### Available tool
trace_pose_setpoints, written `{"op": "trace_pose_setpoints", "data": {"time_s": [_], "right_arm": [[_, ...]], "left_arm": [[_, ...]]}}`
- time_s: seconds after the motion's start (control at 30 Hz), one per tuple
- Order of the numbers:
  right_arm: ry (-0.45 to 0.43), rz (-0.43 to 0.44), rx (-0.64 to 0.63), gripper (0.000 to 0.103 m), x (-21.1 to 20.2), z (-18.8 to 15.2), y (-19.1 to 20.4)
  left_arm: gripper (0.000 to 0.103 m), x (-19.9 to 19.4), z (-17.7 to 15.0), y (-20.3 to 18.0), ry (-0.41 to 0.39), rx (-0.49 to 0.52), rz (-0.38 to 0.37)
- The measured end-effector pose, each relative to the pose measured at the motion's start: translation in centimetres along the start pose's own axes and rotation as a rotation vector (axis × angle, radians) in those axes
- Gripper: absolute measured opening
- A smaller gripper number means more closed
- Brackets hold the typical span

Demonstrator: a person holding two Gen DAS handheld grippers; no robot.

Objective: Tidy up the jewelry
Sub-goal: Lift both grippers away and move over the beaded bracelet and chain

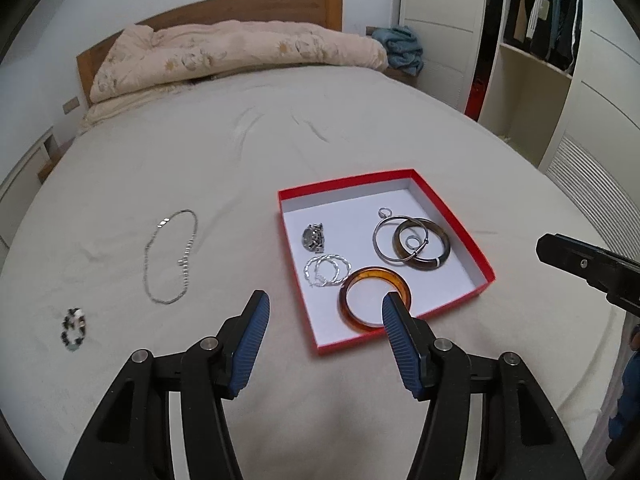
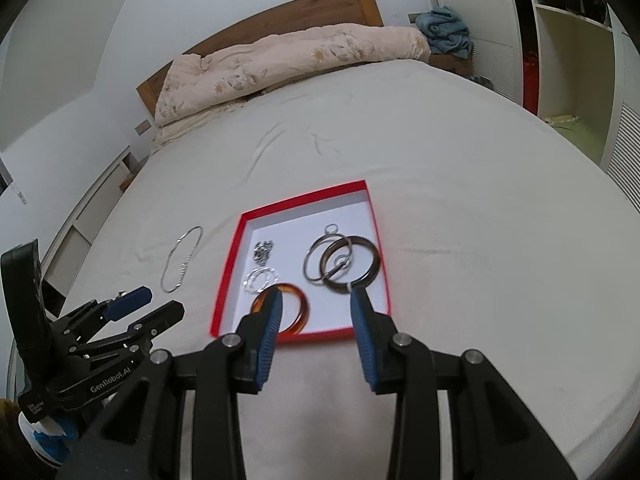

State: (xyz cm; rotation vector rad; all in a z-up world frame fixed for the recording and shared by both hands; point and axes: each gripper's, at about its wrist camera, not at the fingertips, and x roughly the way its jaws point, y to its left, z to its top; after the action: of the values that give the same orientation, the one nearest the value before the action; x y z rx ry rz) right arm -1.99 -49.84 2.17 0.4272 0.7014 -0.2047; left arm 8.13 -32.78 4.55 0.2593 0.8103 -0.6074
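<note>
1. On the bed (image 1: 360, 128), a shallow red box (image 1: 452, 216) with a white floor sits on the pale sheet, open side up.
2. Box contents: amber bangle (image 1: 352, 280) at the near edge; dark brown bangle (image 1: 440, 256) overlapping a thin silver bangle (image 1: 378, 248) toward the right side; twisted silver hoops (image 1: 326, 272) and a small watch-like piece (image 1: 313, 237) to the left.
3. Outside the box, left of it on the sheet: silver chain necklace (image 1: 170, 256), laid in a loop; further left and nearer, a small beaded bracelet (image 1: 74, 328).
4. Left gripper (image 1: 323, 309): fingers spread wide, holding nothing, above the sheet at the box's near-left corner.
5. Right gripper (image 2: 317, 305): fingers apart, empty, over the box's near edge; amber bangle shows behind its left finger.
6. Rolled floral duvet (image 1: 240, 52) lies at the wooden headboard (image 1: 248, 6).
</note>
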Motion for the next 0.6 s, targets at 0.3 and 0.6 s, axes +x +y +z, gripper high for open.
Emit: {"op": "trace_pose_setpoints", "data": {"time_s": [0.3,0.6], "right_arm": [[-0.036,0.028,-0.016,0.034,-4.6,-1.7,2.9],[-0.061,0.042,-0.068,0.048,-9.1,-4.1,6.4]], "left_arm": [[0.058,-6.1,-2.4,1.3,-0.033,-0.005,0.054],[0.06,-11.3,-5.7,2.4,-0.055,-0.036,0.093]]}}
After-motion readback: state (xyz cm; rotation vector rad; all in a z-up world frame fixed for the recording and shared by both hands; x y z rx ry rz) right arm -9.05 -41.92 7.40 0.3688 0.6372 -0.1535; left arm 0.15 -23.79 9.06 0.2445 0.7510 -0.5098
